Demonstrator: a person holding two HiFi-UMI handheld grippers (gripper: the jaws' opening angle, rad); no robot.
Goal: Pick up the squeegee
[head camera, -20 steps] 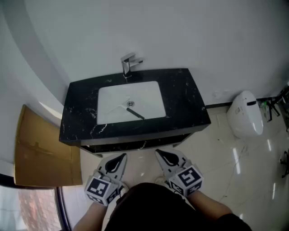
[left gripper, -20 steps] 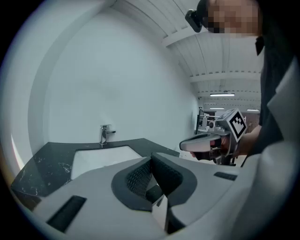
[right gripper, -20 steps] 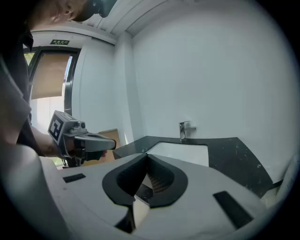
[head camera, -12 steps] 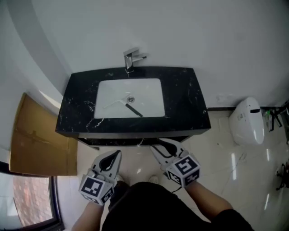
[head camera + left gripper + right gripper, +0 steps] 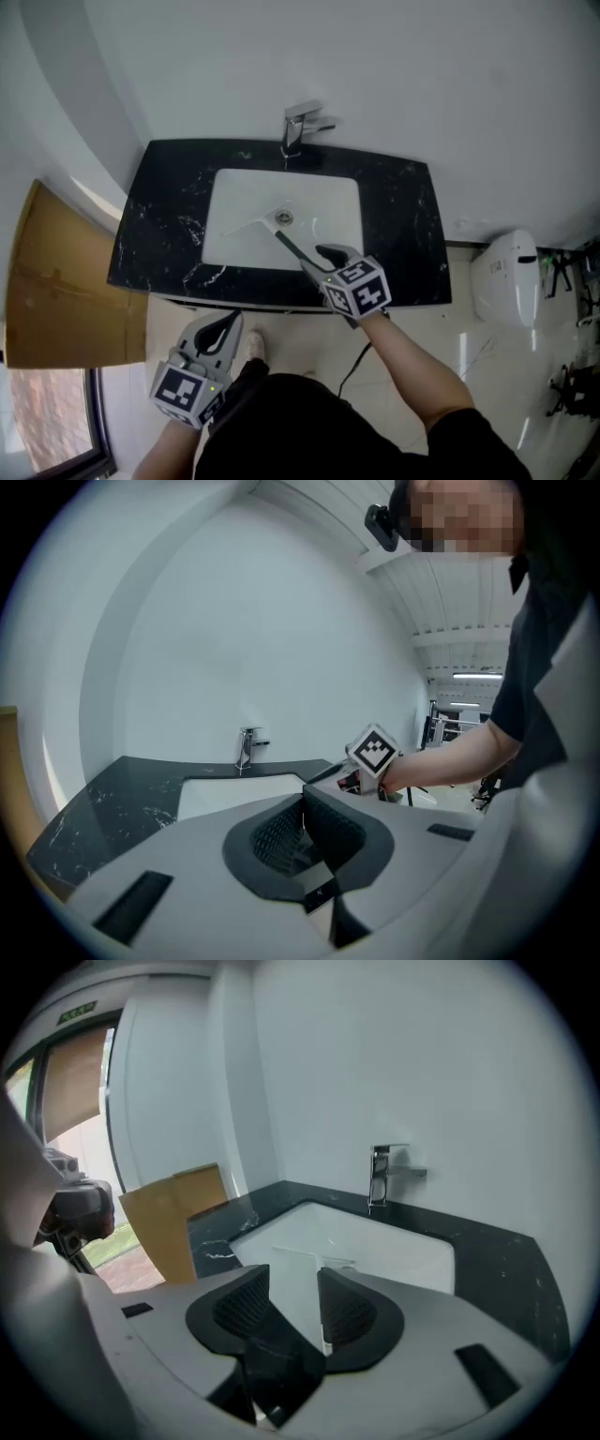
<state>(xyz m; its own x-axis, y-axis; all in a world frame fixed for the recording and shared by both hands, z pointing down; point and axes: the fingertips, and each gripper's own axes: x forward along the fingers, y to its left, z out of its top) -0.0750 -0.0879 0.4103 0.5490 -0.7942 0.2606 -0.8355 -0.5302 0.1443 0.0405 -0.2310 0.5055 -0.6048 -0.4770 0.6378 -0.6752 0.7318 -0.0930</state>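
The squeegee point(image 5: 292, 248) lies in the white basin point(image 5: 328, 211) with its pale blade toward the drain and its dark handle pointing to the front edge; its blade shows as a thin line point(image 5: 309, 1255) in the right gripper view. My right gripper point(image 5: 323, 254) hangs over the basin's front rim beside the handle's near end, its jaws open and empty point(image 5: 292, 1279). It also shows in the left gripper view point(image 5: 323, 775). My left gripper point(image 5: 228, 323) stays low in front of the counter, its pads together with nothing between them point(image 5: 302, 806).
A chrome faucet point(image 5: 302, 127) stands behind the basin on the black marble counter point(image 5: 408, 230). A brown cardboard sheet point(image 5: 66, 281) leans at the left. A white rounded fixture point(image 5: 506, 277) sits on the floor at the right.
My right gripper has risen from in front of the counter to over the basin's front rim by the squeegee handle. The left gripper has stayed low.
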